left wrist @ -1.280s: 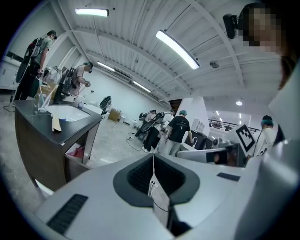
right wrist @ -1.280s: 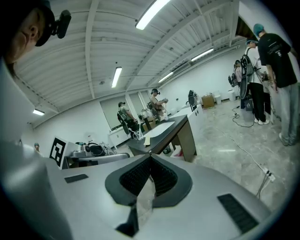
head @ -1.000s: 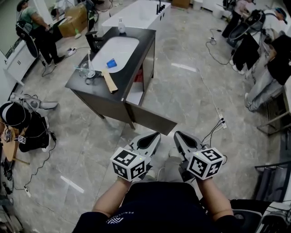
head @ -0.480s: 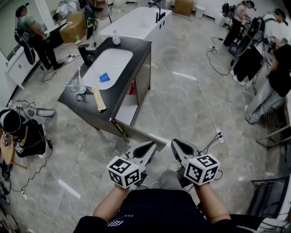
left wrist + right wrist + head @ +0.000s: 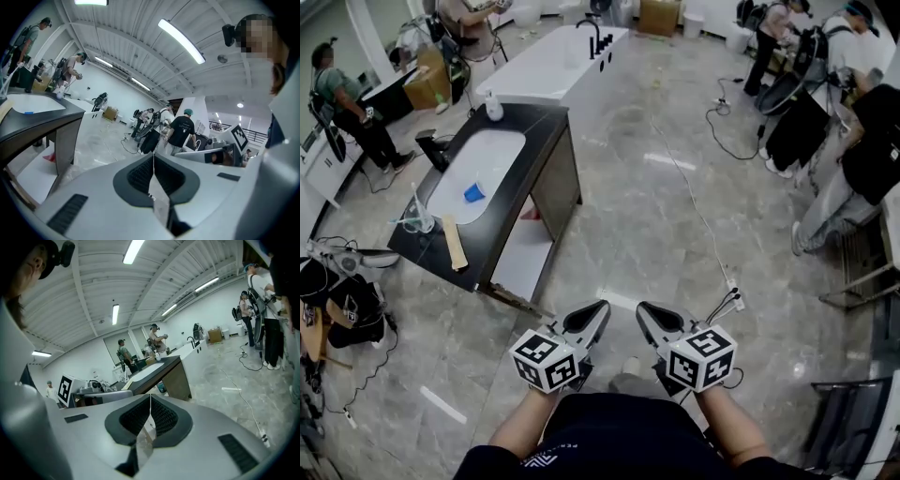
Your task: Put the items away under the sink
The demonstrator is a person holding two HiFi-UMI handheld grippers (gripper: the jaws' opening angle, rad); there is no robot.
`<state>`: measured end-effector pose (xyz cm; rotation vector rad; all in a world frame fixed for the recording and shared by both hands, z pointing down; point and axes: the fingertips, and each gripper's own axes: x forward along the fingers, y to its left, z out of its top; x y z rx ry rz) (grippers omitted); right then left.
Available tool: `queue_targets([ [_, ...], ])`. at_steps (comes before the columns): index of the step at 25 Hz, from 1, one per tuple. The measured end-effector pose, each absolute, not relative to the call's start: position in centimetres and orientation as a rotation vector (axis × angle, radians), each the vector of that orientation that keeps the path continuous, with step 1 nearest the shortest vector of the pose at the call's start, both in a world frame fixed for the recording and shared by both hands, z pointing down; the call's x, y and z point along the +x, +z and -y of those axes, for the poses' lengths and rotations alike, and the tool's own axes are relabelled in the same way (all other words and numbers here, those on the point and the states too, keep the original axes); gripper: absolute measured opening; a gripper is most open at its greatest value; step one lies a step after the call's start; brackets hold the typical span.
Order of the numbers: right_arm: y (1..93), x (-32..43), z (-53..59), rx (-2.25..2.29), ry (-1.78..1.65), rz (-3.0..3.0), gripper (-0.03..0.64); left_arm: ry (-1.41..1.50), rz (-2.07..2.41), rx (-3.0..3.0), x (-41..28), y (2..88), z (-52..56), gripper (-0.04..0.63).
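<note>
A dark sink cabinet [image 5: 546,141] with a white basin stands at the left of the head view. A small blue cup [image 5: 473,193] lies in the basin, a wooden board [image 5: 454,242] and a clear glass item [image 5: 416,221] rest on the counter's near end, and a white bottle [image 5: 494,109] stands at its far end. The space under the sink is open, with a white shelf [image 5: 521,266] and something red [image 5: 528,214] inside. My left gripper [image 5: 599,307] and right gripper [image 5: 641,308] are held side by side over the floor, well short of the cabinet. Both are shut with nothing in them [image 5: 153,158] [image 5: 150,401].
The cabinet's open door [image 5: 514,301] juts out low toward me. A white cable with a power strip [image 5: 733,299] runs across the floor at right. A long white tub [image 5: 553,58] lies beyond the cabinet. People stand at the left and right edges, and bags [image 5: 342,295] lie at left.
In the head view the sink cabinet has slid to the left and further off while both grippers stayed together, shut and empty, low in the picture. More of the floor at right shows now.
</note>
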<state>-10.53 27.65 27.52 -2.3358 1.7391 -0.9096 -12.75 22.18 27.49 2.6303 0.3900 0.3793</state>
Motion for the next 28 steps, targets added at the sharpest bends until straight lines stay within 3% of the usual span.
queue_targets([
  [13, 27.2, -1.5, -29.8, -2.348, -0.856, -1.691, 0.035, 0.389, -0.359, 2.64, -3.7, 27.8, -25.5, 0.014],
  [28, 28.6, 6.3, -22.9, -2.279, -0.907, -1.865, 0.035, 0.33, -0.223, 2.622, 4.7, 28.6, -19.6, 0.014],
])
